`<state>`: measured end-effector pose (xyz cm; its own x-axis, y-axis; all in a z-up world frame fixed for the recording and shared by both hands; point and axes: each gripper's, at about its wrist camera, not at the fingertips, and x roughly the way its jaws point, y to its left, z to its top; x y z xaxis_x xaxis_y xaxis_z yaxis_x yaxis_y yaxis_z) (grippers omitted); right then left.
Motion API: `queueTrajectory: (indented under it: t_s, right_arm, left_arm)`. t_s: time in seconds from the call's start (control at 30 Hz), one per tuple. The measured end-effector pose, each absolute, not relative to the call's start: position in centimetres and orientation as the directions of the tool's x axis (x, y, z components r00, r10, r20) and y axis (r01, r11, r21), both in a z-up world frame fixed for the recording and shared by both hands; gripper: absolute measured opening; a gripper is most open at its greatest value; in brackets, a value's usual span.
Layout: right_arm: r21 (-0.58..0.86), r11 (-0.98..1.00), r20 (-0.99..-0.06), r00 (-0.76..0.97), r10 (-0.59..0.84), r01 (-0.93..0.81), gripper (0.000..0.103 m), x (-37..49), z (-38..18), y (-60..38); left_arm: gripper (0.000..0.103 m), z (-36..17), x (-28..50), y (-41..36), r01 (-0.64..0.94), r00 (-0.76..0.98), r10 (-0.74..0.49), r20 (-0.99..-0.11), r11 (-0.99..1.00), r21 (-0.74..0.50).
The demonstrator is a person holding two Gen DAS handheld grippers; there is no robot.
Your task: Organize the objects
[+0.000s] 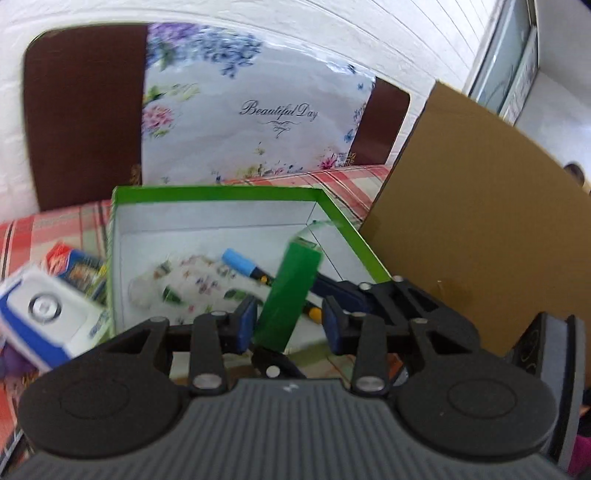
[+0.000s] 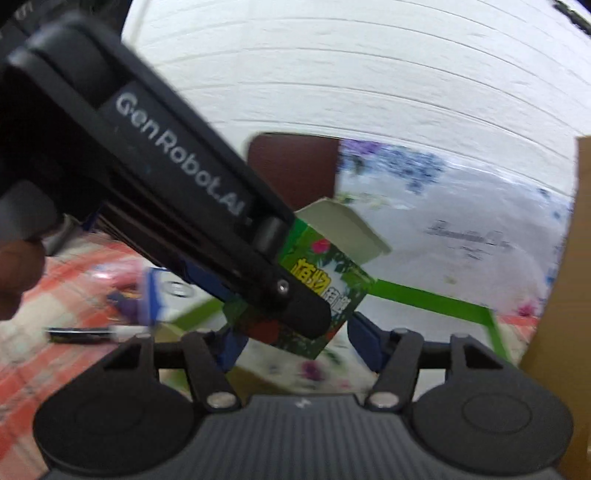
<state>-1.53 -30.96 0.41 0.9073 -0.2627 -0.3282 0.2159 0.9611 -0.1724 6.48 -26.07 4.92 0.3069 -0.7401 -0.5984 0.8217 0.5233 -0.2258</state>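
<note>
Red checked bench lying before white wall, green tray holding blue marker, my left claw gaping around green carton, right claw gaping too.

The left gripper is black plastic throughout — two round pivot housings flank a ribbed grey grip, with silver rivets at each linkage joint. Its fingers wear blue pads. The right gripper has the same build, blue pads included. Above it, the left gripper's flank bears white "GenRobot.AI" lettering and a small screw — bare skin shows beside it.
</note>
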Motion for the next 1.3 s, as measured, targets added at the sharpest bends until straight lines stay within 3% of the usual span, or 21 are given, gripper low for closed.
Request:
queueTrajectory:
  t_s: [0.1,0.23,0.27,0.47,0.63,0.7,0.8,0.87,0.93,1.0,1.07,1.13,1.17,1.3]
  right_arm:
    - [-0.147,0.942,-0.38,0.862,-0.336,0.302,0.072,-1.5,-0.4,-32.7]
    - [-0.081,0.946,-0.354,0.878,-0.322,0.314,0.084,-3.5,-0.5,-33.0]
    - [-0.087,0.947,-0.342,0.884,-0.319,0.309,0.084,-3.9,-0.5,-32.7]
    - [-0.077,0.967,-0.328,0.91,-0.255,0.243,0.084,-6.1,-1.3,-30.1]
    - [-0.005,0.993,-0.422,0.9,-0.108,0.117,0.081,-6.0,-2.6,-27.3]
    - [0.019,0.998,-0.469,0.882,-0.041,0.056,0.078,-5.4,-3.1,-25.9]
    - [0.021,0.999,-0.508,0.86,0.054,-0.05,0.064,-4.8,-3.1,-23.2]
    - [-0.026,0.991,-0.504,0.858,0.098,-0.128,0.048,-3.8,-2.6,-21.2]
    - [-0.104,0.978,-0.491,0.865,0.105,-0.178,0.041,-2.4,-2.0,-19.2]
    - [-0.204,0.963,-0.474,0.878,0.063,-0.179,0.042,0.0,-1.3,-17.8]
    - [-0.297,0.944,-0.455,0.89,-0.005,-0.146,0.046,3.1,-0.6,-16.8]
    - [-0.361,0.923,-0.476,0.878,-0.057,-0.135,0.071,6.8,-0.3,-15.9]
    - [-0.388,0.912,-0.489,0.869,-0.079,-0.135,0.074,8.3,-0.3,-15.7]
    - [-0.514,0.85,-0.518,0.831,-0.203,-0.113,0.069,13.1,-2.1,-14.6]
  left_arm:
    - [0.047,3.8,6.5,-27.7,0.812,0.368,-0.676,-0.639,0.568,-0.133]
    - [0.062,3.3,6.9,-25.2,0.785,0.357,-0.675,-0.646,0.592,-0.184]
    - [0.061,3.5,6.8,-24.2,0.776,0.367,-0.679,-0.636,0.601,-0.193]
    - [0.061,2.8,5.6,-17.2,0.715,0.468,-0.624,-0.626,0.683,-0.147]
    - [0.061,0.0,5.2,-11.3,0.63,0.513,-0.534,-0.672,0.766,-0.127]
    - [0.061,-1.3,5.2,-9.5,0.592,0.534,-0.484,-0.693,0.8,-0.103]
    - [0.061,-3.0,5.7,-6.2,0.513,0.557,-0.417,-0.719,0.853,-0.097]
    - [0.061,-3.6,6.4,-3.9,0.454,0.572,-0.399,-0.717,0.882,-0.129]
    - [0.061,-3.4,6.8,-2.1,0.409,0.592,-0.392,-0.704,0.899,-0.156]
    - [0.061,-3.2,7.4,-0.6,0.366,0.605,-0.383,-0.698,0.913,-0.183]
    - [0.061,-3.2,7.8,0.5,0.339,0.603,-0.401,-0.69,0.911,-0.233]
    - [0.061,-3.2,7.9,1.1,0.327,0.6,-0.421,-0.68,0.905,-0.271]
    - [0.061,-3.3,7.8,1.1,0.326,0.601,-0.425,-0.677,0.904,-0.278]
    - [0.061,-3.4,7.4,1.2,0.336,0.6,-0.438,-0.669,0.897,-0.285]
